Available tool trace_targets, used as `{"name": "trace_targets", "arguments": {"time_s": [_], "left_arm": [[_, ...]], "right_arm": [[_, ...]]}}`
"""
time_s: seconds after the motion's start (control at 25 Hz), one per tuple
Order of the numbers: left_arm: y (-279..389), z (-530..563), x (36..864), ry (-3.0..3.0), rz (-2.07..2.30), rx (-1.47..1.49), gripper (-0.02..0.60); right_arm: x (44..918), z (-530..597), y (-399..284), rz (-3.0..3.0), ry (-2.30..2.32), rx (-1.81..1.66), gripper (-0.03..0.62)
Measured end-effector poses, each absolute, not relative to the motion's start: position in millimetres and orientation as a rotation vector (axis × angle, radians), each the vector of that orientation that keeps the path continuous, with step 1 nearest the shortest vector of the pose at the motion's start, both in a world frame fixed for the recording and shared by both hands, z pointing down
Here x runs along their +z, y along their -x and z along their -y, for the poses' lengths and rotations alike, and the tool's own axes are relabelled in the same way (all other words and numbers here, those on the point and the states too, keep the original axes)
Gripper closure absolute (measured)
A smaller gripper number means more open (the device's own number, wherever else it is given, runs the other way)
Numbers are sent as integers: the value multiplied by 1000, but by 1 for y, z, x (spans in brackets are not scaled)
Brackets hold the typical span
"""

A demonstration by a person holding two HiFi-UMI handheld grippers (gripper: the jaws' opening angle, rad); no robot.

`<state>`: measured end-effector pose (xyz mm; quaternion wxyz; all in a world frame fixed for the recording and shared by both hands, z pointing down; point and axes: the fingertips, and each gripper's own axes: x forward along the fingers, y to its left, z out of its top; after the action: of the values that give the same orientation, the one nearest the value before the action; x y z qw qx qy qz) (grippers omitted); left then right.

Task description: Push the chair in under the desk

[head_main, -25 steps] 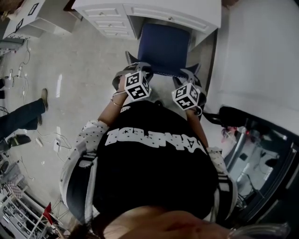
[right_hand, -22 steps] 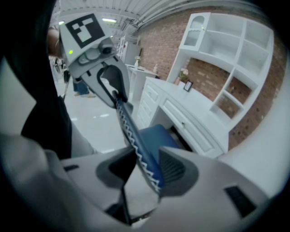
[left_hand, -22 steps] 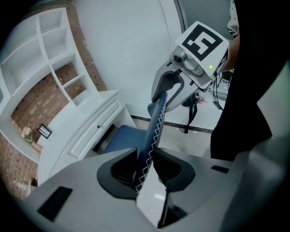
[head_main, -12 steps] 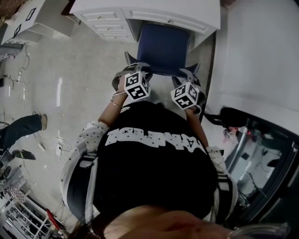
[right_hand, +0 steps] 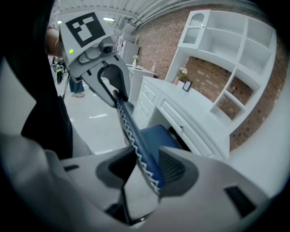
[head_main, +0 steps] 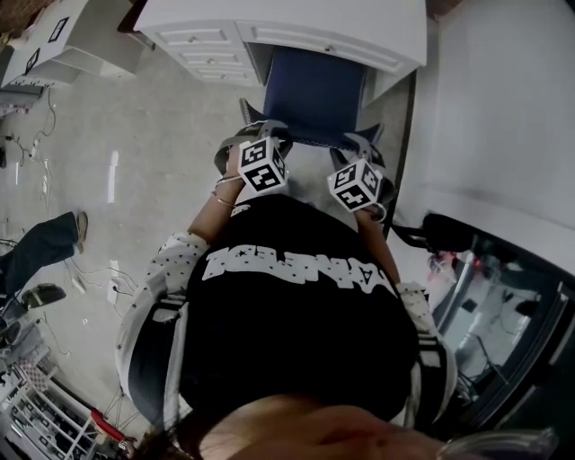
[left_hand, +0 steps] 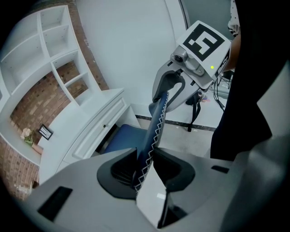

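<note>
- Blue padded chair (head_main: 314, 94) is gripped at the top of its backrest (left_hand: 153, 122) (white zigzag stitching along the edge) by both grippers, one at each end.
- Left gripper (head_main: 256, 137): jaws are clamped on the backrest edge, with the pads pressed to both faces. Right gripper (head_main: 363, 148): the same hold is seen at the other end.
- Compared with a second ago, the seat is carried a little further into the kneehole of the white desk (head_main: 368, 27). More of its front is covered by the desktop edge, and both grippers are shifted the same way with it.
- Grip is unchanged throughout; no slip is noted.
- Judged: the push is under way, not finished, since most of the seat is left showing outside the desk. A straight, even shove from both ends seems called for, so that the drawer unit (head_main: 202, 40) at the left is not clipped.
</note>
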<state>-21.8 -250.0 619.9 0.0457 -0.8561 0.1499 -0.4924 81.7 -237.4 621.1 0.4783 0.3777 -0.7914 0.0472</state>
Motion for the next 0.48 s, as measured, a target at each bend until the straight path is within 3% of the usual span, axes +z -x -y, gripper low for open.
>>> {"name": "trace_targets", "arguments": {"time_s": [0.48], "left_arm": [[25, 278, 621, 2608, -460, -1511, 439]], "right_arm": [[621, 265, -79, 1931, -925, 109, 421]]}}
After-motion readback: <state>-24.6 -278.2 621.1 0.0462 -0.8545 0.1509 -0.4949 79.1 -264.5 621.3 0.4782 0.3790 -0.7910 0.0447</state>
